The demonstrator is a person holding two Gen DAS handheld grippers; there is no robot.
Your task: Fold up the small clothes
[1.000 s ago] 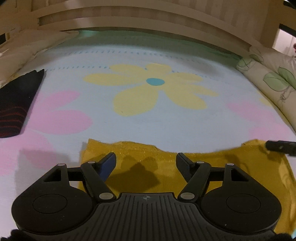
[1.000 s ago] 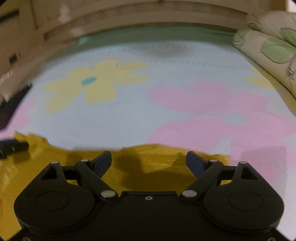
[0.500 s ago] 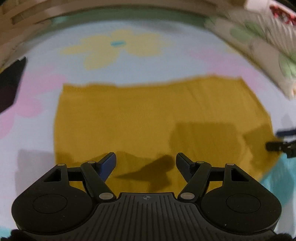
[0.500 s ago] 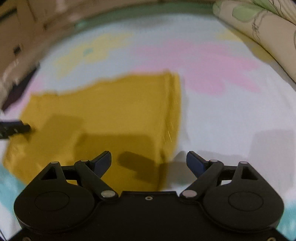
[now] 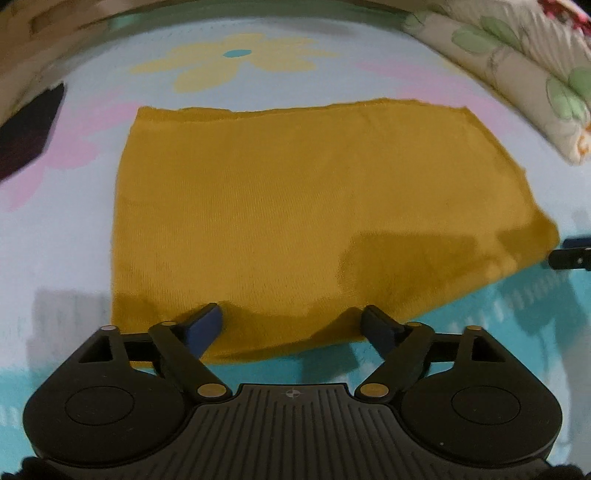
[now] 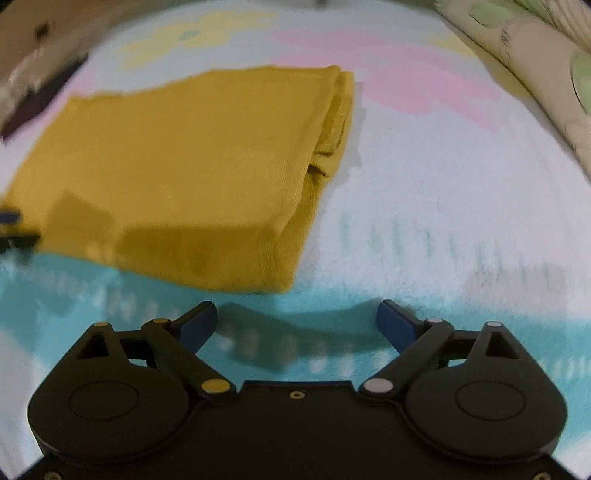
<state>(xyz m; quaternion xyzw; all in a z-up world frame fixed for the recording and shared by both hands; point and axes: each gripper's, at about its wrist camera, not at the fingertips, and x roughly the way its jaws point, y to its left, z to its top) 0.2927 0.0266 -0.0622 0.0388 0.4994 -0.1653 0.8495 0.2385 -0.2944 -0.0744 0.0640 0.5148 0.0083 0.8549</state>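
A mustard-yellow garment [image 5: 295, 206] lies folded flat on the flowered bedspread; it also shows in the right wrist view [image 6: 177, 177], with its layered folded edge on the right. My left gripper [image 5: 291, 326] is open and empty, its fingers just above the garment's near edge. My right gripper [image 6: 297, 323] is open and empty, just short of the garment's near right corner. The right gripper's fingertips [image 5: 570, 254] show at the right edge of the left wrist view, beside the garment's right corner. The left gripper's fingertips [image 6: 14, 229] show at the left edge of the right wrist view.
A dark folded cloth [image 5: 29, 129] lies at the far left of the bed. Floral pillows [image 5: 517, 74] line the right side and also show in the right wrist view [image 6: 535, 74]. A wooden headboard [image 5: 74, 18] runs along the far edge.
Both grippers have pulled back toward me and up from the garment's far edge. The garment now lies in full view, folded over. Both stay open.
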